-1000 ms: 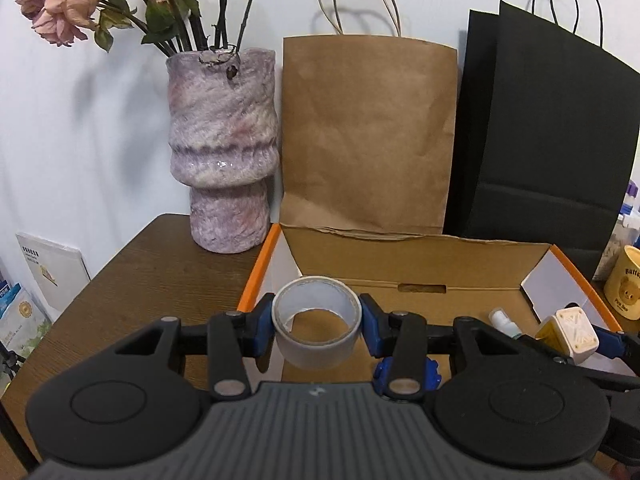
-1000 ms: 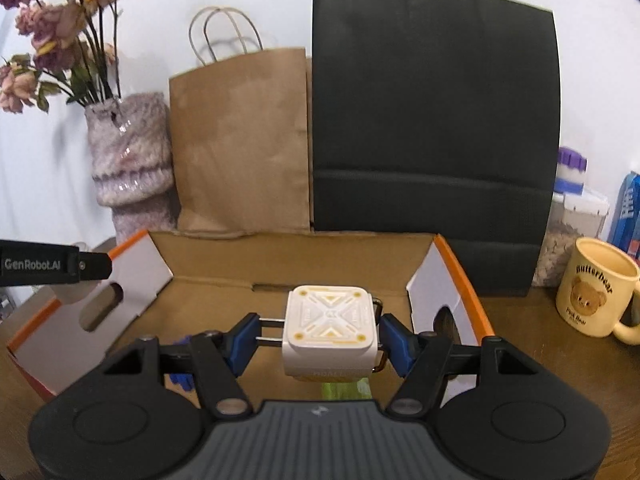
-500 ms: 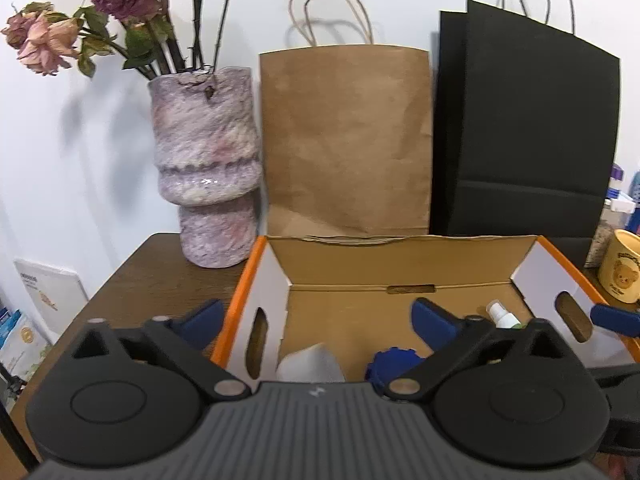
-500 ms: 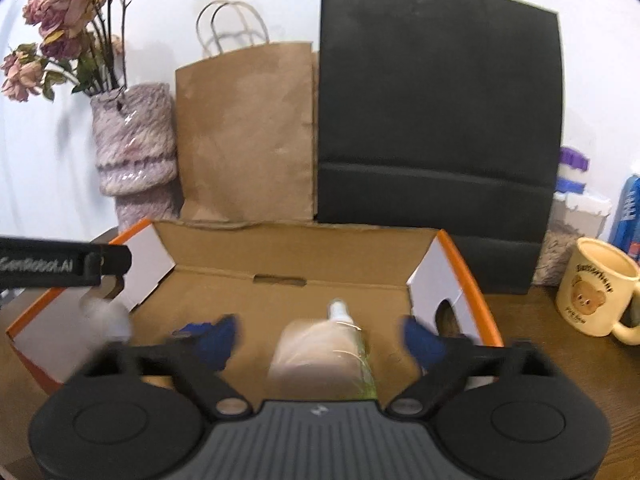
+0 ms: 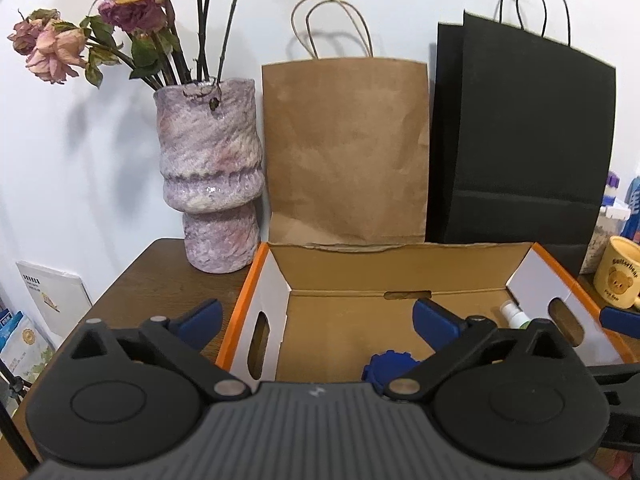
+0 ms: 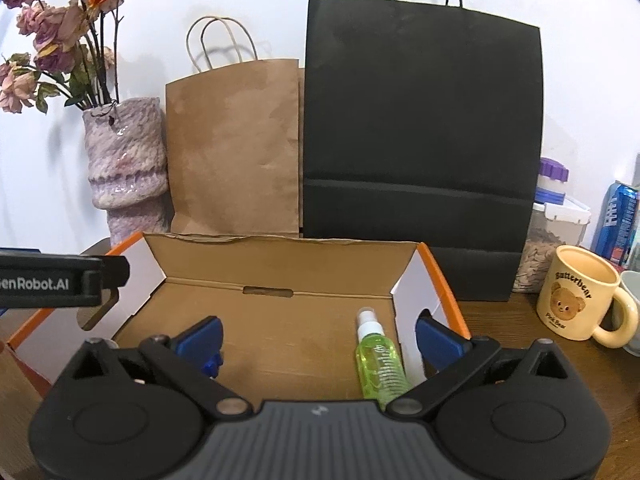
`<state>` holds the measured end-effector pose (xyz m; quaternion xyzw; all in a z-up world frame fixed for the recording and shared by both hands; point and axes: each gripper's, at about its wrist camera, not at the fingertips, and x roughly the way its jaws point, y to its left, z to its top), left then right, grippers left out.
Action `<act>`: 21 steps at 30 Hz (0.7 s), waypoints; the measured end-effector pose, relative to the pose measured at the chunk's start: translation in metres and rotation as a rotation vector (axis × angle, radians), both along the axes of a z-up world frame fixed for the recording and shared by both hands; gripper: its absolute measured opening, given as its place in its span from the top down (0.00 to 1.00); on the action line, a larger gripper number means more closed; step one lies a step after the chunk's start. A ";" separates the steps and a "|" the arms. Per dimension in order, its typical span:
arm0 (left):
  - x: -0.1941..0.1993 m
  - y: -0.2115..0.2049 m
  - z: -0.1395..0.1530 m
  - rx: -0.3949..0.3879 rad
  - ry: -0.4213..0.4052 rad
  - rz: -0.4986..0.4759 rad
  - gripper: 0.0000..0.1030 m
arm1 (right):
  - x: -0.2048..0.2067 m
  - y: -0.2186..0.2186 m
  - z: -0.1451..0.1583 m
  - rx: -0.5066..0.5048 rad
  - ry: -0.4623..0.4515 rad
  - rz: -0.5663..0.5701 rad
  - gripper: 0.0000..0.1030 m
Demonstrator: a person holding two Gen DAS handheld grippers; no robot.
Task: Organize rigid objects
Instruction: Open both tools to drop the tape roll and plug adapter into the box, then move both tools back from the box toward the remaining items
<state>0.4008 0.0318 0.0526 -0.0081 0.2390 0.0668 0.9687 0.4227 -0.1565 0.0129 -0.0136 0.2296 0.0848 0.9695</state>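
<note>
Now that both grippers have let go, you carry nothing.

Left gripper (image 5: 316, 320): jaws spread wide, empty; a second ago it clamped a roll of grey tape, which no longer shows in either view, presumably down in the box under the gripper body.

Right gripper (image 6: 318, 338): jaws spread wide, empty; the white cube it gripped a second ago is also out of sight.

Cardboard box (image 6: 280, 258): open, orange-edged, on the wooden table (image 5: 160, 272), directly below both grippers.

Contents visible: green spray bottle (image 6: 380, 364) lying at the right end; blue toothed piece (image 5: 390, 362) near the front.

Judgement: two drops complete; you are free to fetch further items.
</note>
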 end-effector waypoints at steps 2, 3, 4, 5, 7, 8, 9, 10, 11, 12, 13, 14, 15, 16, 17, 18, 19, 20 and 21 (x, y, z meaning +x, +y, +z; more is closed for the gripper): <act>-0.007 0.000 0.005 -0.005 -0.014 -0.001 0.00 | -0.004 -0.002 0.003 -0.009 -0.003 -0.012 0.00; -0.010 0.000 0.007 -0.004 -0.020 0.001 0.00 | -0.007 -0.003 0.004 -0.015 -0.006 -0.018 0.00; -0.015 -0.001 0.009 -0.001 -0.028 0.001 0.00 | -0.010 -0.005 0.005 -0.022 -0.010 -0.024 0.00; -0.018 -0.001 0.010 0.000 -0.033 0.002 0.00 | -0.013 -0.006 0.006 -0.027 -0.013 -0.027 0.00; -0.026 0.000 0.013 -0.003 -0.040 0.000 0.00 | -0.021 -0.010 0.010 -0.031 -0.022 -0.028 0.00; -0.030 0.000 0.015 -0.005 -0.040 -0.001 0.00 | -0.025 -0.012 0.012 -0.032 -0.028 -0.027 0.00; -0.033 0.000 0.016 -0.005 -0.041 0.001 0.00 | -0.030 -0.014 0.014 -0.034 -0.036 -0.024 0.00; -0.037 0.000 0.018 -0.002 -0.043 0.007 0.00 | -0.034 -0.015 0.016 -0.036 -0.043 -0.021 0.00; -0.042 0.000 0.019 0.000 -0.047 0.013 0.00 | -0.039 -0.017 0.018 -0.038 -0.052 -0.018 0.00; -0.046 -0.001 0.020 -0.001 -0.051 0.013 0.00 | -0.045 -0.018 0.020 -0.041 -0.061 -0.015 0.00; -0.051 -0.001 0.021 -0.005 -0.054 0.011 0.00 | -0.050 -0.019 0.022 -0.044 -0.069 -0.012 0.00; -0.055 -0.001 0.023 -0.007 -0.058 0.009 0.00 | -0.056 -0.020 0.024 -0.047 -0.077 -0.008 0.00; -0.061 -0.002 0.024 -0.007 -0.063 0.008 0.00 | -0.062 -0.022 0.025 -0.050 -0.085 -0.002 0.00; -0.066 -0.003 0.025 -0.007 -0.068 0.008 0.00 | -0.069 -0.023 0.027 -0.054 -0.092 0.004 0.00; -0.071 -0.003 0.027 -0.007 -0.072 0.008 0.00 | -0.075 -0.025 0.028 -0.058 -0.098 0.008 0.00; -0.077 -0.004 0.028 -0.008 -0.076 0.006 0.00 | -0.081 -0.026 0.030 -0.062 -0.104 0.012 0.00; -0.082 -0.004 0.030 -0.010 -0.078 0.005 0.00 | -0.089 -0.029 0.031 -0.066 -0.110 0.015 0.00; -0.088 -0.004 0.031 -0.013 -0.082 0.004 0.00 | -0.095 -0.031 0.032 -0.068 -0.115 0.018 0.00; -0.094 -0.003 0.032 -0.016 -0.086 0.002 0.00 | -0.101 -0.033 0.034 -0.070 -0.119 0.021 0.00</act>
